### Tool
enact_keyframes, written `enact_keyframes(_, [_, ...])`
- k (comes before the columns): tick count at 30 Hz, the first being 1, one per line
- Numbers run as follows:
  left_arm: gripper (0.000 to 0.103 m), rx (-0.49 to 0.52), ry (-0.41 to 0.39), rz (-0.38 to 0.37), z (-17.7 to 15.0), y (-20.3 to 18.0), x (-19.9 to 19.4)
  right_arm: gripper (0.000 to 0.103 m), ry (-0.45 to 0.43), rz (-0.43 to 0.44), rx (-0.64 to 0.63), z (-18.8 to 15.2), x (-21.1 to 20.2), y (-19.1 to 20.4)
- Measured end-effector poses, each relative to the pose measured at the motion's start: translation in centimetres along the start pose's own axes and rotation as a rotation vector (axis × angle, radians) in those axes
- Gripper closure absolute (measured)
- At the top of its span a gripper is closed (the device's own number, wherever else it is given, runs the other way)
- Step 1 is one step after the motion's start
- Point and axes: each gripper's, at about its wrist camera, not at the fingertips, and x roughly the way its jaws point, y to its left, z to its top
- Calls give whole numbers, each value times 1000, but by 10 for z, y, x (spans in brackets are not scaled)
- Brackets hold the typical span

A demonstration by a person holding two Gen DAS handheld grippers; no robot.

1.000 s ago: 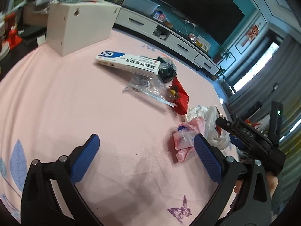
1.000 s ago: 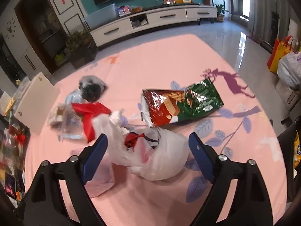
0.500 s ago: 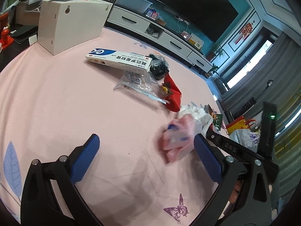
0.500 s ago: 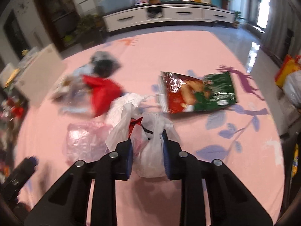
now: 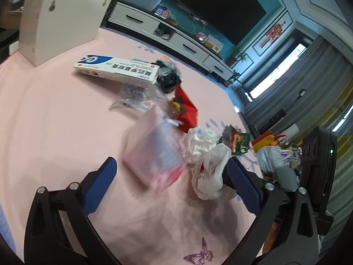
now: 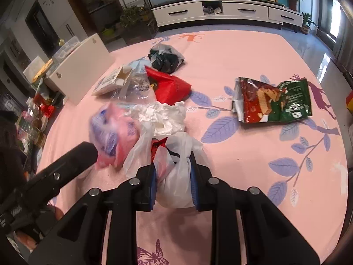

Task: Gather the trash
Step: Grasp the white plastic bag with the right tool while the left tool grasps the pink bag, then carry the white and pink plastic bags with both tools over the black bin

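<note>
Pink cloth: a tablecloth (image 6: pixel 253 50) printed with leaves, deer and butterflies was spread over the whole table, and all the litter was laid on it.
White plastic bag: the bag (image 6: pixel 176 176) was clamped between the blue pads of the right gripper (image 6: pixel 173 184) near the table's front edge; something red was seen inside its open mouth.
Right gripper: its jaws had just been closing and were found pressed on the bag from both sides.
Left gripper: in its own view the left gripper (image 5: pixel 171 186) was seen with jaws wide apart and nothing gripped between them; its black finger was also seen at the left of the right view.
Pink bag: a blurred pink plastic bag (image 5: pixel 154 152) with blue print was seen ahead of the left gripper's open jaws, just beside the white bag; whether it was touched could not be told.
Tissue: crumpled white paper (image 6: pixel 163 117) was left just behind the white bag.
Red wrapper: a red packet (image 6: pixel 169 86) was seen behind the tissue, near a clear film (image 6: pixel 136 88) and a black bundle (image 6: pixel 165 58).
Carton: a long white and blue carton (image 5: pixel 117 68) was laid beside a white box (image 5: pixel 59 22).
Snack bag: a red and green biscuit bag (image 6: pixel 273 99) was lying flat, well apart to the right.
</note>
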Motion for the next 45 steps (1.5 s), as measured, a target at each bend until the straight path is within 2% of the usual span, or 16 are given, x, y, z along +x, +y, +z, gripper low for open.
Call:
enact_keyframes(6, [4, -20, 26, 37, 3, 6, 18, 77, -54, -8, 60, 7, -27, -17])
enact_keyframes(8, [10, -23, 43, 51, 1, 6, 26, 77, -77, -17, 72, 8, -38, -21])
enact_keyframes(12, [44, -27, 54, 84, 0, 8, 36, 77, -128, -55, 75, 8, -57, -26])
enact_keyframes(17, [52, -15, 32, 94, -2, 7, 37, 77, -170, -49, 93, 9, -75, -31])
enact_keyframes(21, [53, -22, 8, 98, -5, 0, 26, 77, -190, -56, 103, 8, -84, -35])
enact_keyframes(26, [53, 1, -77, 55, -9, -22, -10, 77, -237, -76, 134, 6, -104, -43])
enact_keyframes(35, [53, 63, -203, 31, -9, -56, -67, 77, -385, -88, 191, -2, -162, -57])
enact_keyframes(40, [53, 120, -247, -22, -12, -71, -92, 76, -499, -199, 183, -21, -202, -59])
enact_keyframes(45, [52, 141, -221, -54, -18, -86, -91, 76, -550, -288, 250, -36, -226, -82])
